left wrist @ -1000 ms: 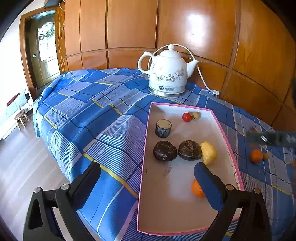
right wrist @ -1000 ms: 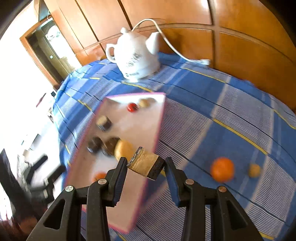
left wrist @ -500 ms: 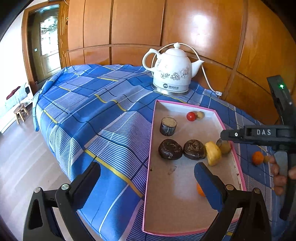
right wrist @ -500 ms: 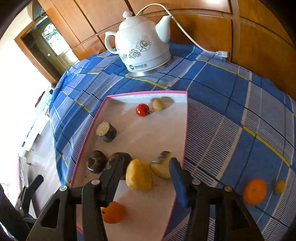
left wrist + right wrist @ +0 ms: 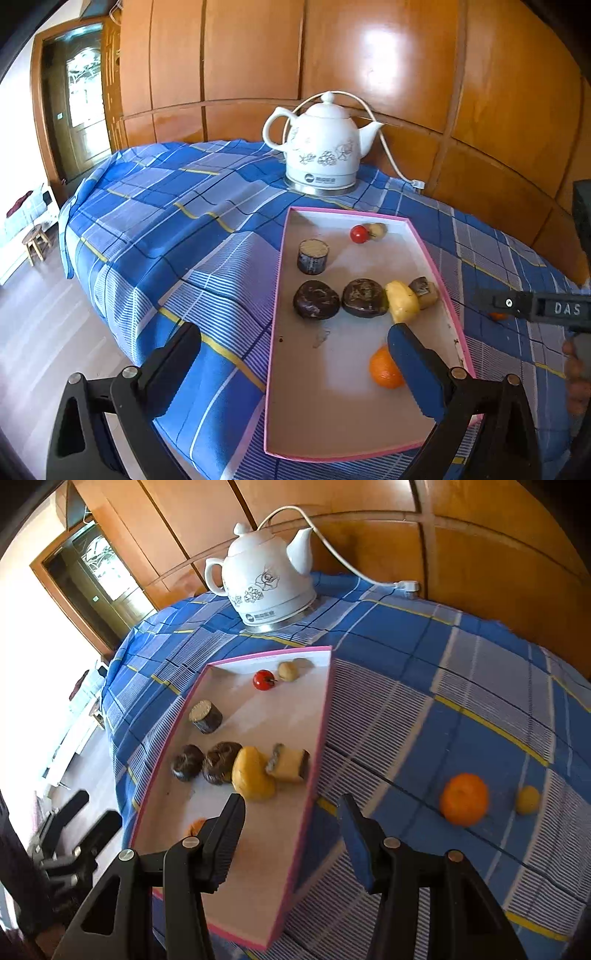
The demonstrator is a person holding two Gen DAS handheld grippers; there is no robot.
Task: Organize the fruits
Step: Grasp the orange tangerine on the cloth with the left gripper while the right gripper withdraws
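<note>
A pink-rimmed white tray (image 5: 275,295) (image 5: 258,853) lies on the blue checked cloth. It holds a dark cylinder (image 5: 313,256), two dark round fruits (image 5: 316,299), a yellow fruit (image 5: 253,777), a red tomato (image 5: 264,679), a small beige fruit (image 5: 288,671) and an orange (image 5: 382,369). A beige cut piece with dark skin (image 5: 290,764) (image 5: 424,291) rests against the yellow fruit. My right gripper (image 5: 290,805) hangs open and empty just short of it, over the tray's right rim. My left gripper (image 5: 291,343) is wide open at the tray's near end, holding nothing.
On the cloth to the right of the tray lie another orange (image 5: 465,799) and a small yellow fruit (image 5: 527,800). Behind the tray a white kettle (image 5: 321,147) stands on its base, corded to the wooden wall. The table edge drops away at left.
The right gripper carried the beige cut piece over the tray, opened and left it beside the yellow fruit, then drew back toward the near rim. The left gripper stayed about where it was.
</note>
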